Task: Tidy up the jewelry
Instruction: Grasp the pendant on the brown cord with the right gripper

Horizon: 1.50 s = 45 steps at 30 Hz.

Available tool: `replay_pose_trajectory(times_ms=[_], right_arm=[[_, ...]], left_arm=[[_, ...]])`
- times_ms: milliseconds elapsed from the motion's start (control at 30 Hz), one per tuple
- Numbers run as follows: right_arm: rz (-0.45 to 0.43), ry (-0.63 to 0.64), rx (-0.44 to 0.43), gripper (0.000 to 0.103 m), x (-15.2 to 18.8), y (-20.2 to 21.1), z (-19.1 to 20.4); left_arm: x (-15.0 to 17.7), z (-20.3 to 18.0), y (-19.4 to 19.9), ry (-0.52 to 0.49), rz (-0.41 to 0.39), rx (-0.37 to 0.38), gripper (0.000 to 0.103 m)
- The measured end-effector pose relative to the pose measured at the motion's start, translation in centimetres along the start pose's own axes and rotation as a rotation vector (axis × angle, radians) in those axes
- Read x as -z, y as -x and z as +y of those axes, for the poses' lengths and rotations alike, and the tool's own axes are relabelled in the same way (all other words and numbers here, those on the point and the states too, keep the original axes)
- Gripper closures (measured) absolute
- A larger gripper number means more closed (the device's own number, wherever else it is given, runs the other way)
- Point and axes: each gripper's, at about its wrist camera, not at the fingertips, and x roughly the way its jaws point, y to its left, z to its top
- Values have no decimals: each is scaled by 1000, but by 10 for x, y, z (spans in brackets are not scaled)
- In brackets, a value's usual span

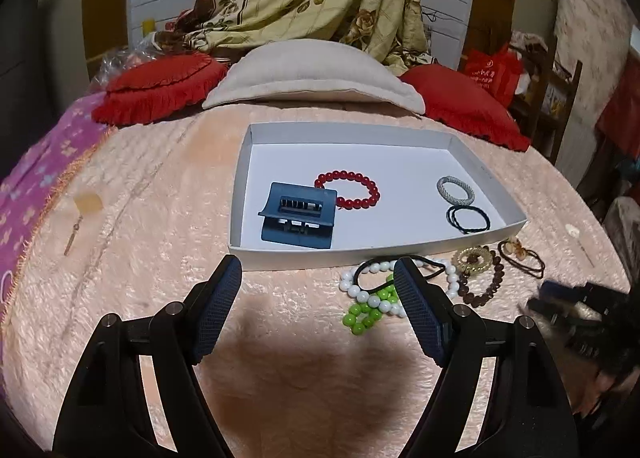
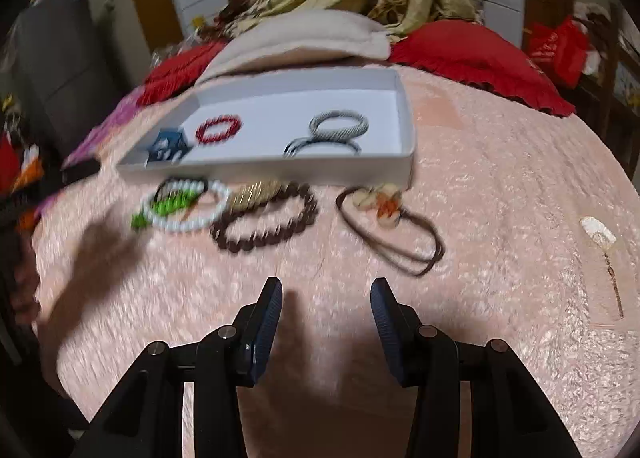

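Note:
A white tray (image 1: 400, 252) on the pink bed holds a blue hair claw (image 1: 298, 214), a red bead bracelet (image 1: 352, 188), a grey woven band (image 1: 456, 190) and a black hair tie (image 1: 468, 218). In front of it lie a white bead bracelet (image 1: 368, 294), green beads (image 1: 366, 316), a gold ring brooch (image 1: 474, 258), a brown bead bracelet (image 1: 484, 286) and a flower headband (image 1: 520, 252). My left gripper (image 1: 318, 270) is open and empty before the tray. My right gripper (image 2: 326, 290) is open and empty, short of the brown bead bracelet (image 2: 264, 224) and flower headband (image 2: 384, 218).
Red cushions (image 1: 160, 86) and a beige pillow (image 1: 312, 78) lie behind the tray. A yellow-topped earring (image 1: 80, 218) lies at far left, a white-topped one (image 2: 600, 242) at far right. A purple blanket (image 1: 36, 178) covers the left edge. The right wrist view is motion-blurred.

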Motion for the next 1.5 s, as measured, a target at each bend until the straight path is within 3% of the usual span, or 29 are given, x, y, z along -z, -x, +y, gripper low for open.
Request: replay_pose_trajectory(times_ms=[133,400,633,700,1033,1133,1300,1400,1500], right_arm=[[-23,-35,59,59,-19,-5,-18],[3,109,91,59,-44,-38,-15],[30,116,76,59,-50,-52,-19],[29,126,68,65,-50,-52,-17],[30,37,112,68,-35,-38,-15],[26,30,136,68,-29,-34,-11],[20,26,133,68,-29,-34,-12],[20,29,134,68,-29,-34,-12],[20,22,128,68,-29,-34,-12]], left_arm=[[0,10,-10,54,30,27,24],[0,26,-27,166,120,69,24],[3,30,-33,159,162,60,24],[4,30,-33,154,168,67,24],[14,-3,-40,2,221,162,24],[14,-7,-45,-2,222,143,24],[11,-15,-48,-5,180,172,25],[6,-31,-47,-80,156,212,35],[1,-47,-49,-165,135,249,35]])
